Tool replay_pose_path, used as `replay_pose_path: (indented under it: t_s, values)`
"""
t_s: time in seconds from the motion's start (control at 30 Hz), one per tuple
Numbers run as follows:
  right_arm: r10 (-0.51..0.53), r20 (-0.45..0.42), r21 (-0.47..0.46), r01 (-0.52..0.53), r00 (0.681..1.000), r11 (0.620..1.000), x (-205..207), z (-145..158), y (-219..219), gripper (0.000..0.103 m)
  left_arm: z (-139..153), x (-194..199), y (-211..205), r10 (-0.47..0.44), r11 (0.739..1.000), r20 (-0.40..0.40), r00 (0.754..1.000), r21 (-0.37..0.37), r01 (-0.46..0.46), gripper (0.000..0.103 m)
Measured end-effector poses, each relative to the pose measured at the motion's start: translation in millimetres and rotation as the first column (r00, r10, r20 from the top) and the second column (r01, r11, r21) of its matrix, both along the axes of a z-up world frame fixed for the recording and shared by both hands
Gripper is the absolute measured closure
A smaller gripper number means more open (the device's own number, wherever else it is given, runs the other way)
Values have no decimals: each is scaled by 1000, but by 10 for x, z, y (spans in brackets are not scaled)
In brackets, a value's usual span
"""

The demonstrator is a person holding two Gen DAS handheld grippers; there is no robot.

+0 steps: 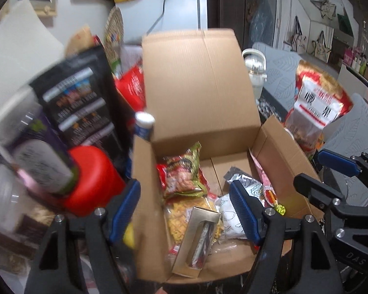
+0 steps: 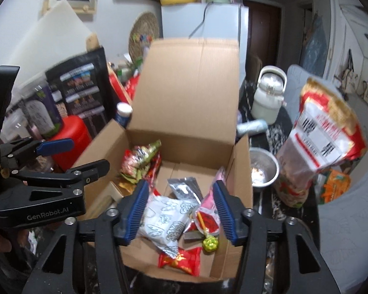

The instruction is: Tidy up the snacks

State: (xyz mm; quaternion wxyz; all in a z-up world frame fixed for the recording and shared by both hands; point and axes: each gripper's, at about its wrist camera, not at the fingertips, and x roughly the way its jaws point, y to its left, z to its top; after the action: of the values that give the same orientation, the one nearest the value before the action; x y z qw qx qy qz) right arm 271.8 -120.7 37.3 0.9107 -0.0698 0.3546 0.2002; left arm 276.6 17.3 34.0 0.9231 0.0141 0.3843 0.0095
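Observation:
An open cardboard box (image 1: 201, 93) (image 2: 189, 85) holds several snack packs: a red-green packet (image 1: 184, 174) (image 2: 139, 161), a white patterned pouch (image 2: 164, 220) (image 1: 229, 216), a silver pouch (image 2: 184, 188), a red packet (image 2: 180, 261), a green lollipop (image 2: 209, 243) and a beige windowed box (image 1: 196, 240). My left gripper (image 1: 184, 213) is open and empty above the box's left wall. My right gripper (image 2: 181, 210) is open and empty above the box's contents. It also shows at the right in the left wrist view (image 1: 331, 171).
A large red-white snack bag (image 1: 316, 107) (image 2: 323, 142) stands right of the box beside a steel bowl (image 2: 263, 169) and white kettle (image 2: 269, 95). A red canister (image 1: 93, 178) (image 2: 71, 134), black pouch (image 1: 78, 98) and bottles crowd the left.

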Motion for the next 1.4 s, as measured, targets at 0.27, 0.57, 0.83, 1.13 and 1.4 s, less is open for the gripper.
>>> replay_pose_path:
  t_s: [0.27, 0.57, 0.83, 1.13, 1.4]
  values:
    - [-13, 121, 26, 10, 993, 1000, -468, 482, -19, 34, 454, -521, 92, -5, 1000, 120, 993, -7, 6, 4]
    - [-31, 253, 38, 22, 967, 999, -1086, 878, -2, 26, 890, -1132, 132, -24, 999, 247, 969, -14, 29, 4]
    - [-57, 325, 62, 39, 944, 997, -1574, 1096, -31, 26, 1132, -1616, 191, -22, 999, 309, 951, -18, 29, 4]
    - [-105, 346, 82, 82, 932, 993, -2070, 1039, -88, 19, 1060, -2057, 230, -29, 1000, 326, 945, 4, 29, 4]
    - [-137, 285, 92, 115, 949, 989, -2374, 775, -94, 19, 868, -2424, 128, -59, 998, 310, 949, 26, 54, 4]
